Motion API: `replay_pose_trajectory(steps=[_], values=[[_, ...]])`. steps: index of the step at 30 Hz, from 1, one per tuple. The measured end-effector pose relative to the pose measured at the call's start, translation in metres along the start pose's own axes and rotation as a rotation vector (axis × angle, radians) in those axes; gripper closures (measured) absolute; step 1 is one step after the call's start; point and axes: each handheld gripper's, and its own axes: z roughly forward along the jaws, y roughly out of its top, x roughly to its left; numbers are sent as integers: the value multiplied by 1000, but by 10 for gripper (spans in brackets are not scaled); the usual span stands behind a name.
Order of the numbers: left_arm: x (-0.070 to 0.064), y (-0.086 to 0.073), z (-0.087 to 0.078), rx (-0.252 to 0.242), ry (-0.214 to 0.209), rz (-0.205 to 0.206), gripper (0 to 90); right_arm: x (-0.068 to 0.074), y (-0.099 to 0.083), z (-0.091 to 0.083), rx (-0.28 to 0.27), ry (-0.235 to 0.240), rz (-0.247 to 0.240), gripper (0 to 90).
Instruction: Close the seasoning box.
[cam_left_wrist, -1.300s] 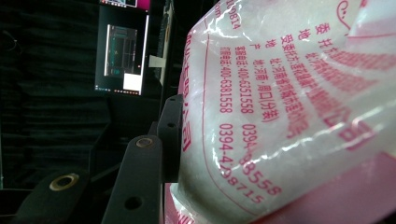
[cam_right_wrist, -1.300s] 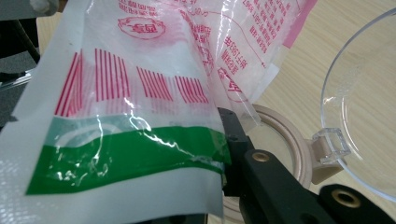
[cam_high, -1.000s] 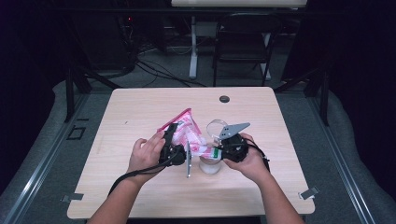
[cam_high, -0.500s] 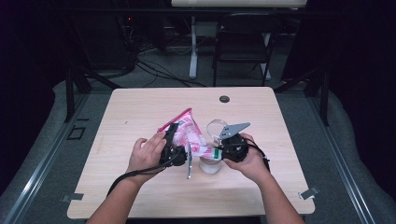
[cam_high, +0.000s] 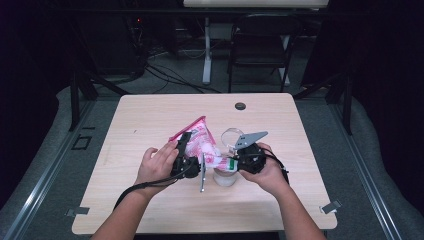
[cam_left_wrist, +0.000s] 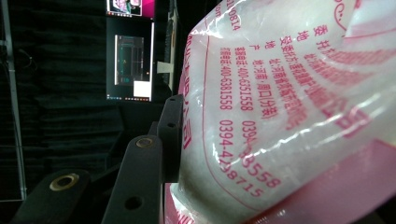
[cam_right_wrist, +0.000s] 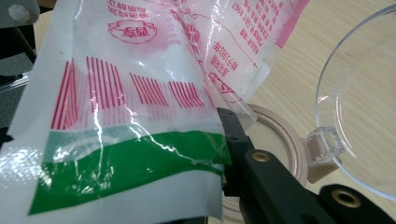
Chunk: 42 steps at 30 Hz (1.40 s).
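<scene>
Over the desk (cam_high: 150, 125), you hold a pink-printed bag (cam_high: 202, 142) between both tongs: your left tongs (cam_high: 186, 150) clamp its upper side, your right tongs (cam_high: 235, 162) pinch its green-striped end above an open jar (cam_high: 224, 176), its clear lid (cam_high: 231, 136) hinged back.

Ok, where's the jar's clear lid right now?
In the high view the clear lid is flipped open on its hinge, at the far side of the jar, just right of the pink bag, near the table's middle.
</scene>
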Motion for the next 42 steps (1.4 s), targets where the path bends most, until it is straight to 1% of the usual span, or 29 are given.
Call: replay_pose_trajectory(steps=[11,16,17,19,20,23,25,26,27,29,30,31,37,39,41,42], values=[[1,1,-1,-3,5,19,648,-1,0,0,-6,1,2,900],[1,1,-1,-3,3,26,648,0,0,0,-10,-4,3,900],[1,1,-1,-1,-2,23,649,0,0,0,-10,-4,3,900],[2,2,-2,5,0,39,649,-1,0,-1,-6,-3,-2,900],[2,2,-2,-3,6,39,649,-1,0,-1,-9,-5,-1,900],[2,2,-2,-2,6,42,650,-1,0,-1,-16,-9,4,900],[2,1,-1,-23,14,43,650,-1,0,-1,-11,-10,-1,900],[2,2,-2,-5,3,51,650,-1,0,-1,-16,-11,4,900],[2,2,-2,-7,5,60,650,-1,0,-1,-13,-11,1,900],[2,2,-2,-11,0,61,651,-1,0,-1,-13,-15,2,900],[2,2,-4,4,-3,73,651,-1,0,-1,-12,-16,1,900],[2,2,-3,-16,7,77,652,-1,0,-1,-13,-17,2,900],[3,2,-4,-16,14,87,654,0,0,-2,-15,-17,-3,900],[3,2,-4,-16,22,92,656,0,0,-2,-21,-21,0,900],[2,3,-4,-12,20,88,658,0,0,-3,-31,-26,3,900],[3,3,-4,-15,29,101,659,0,0,-3,-32,-28,4,900]])
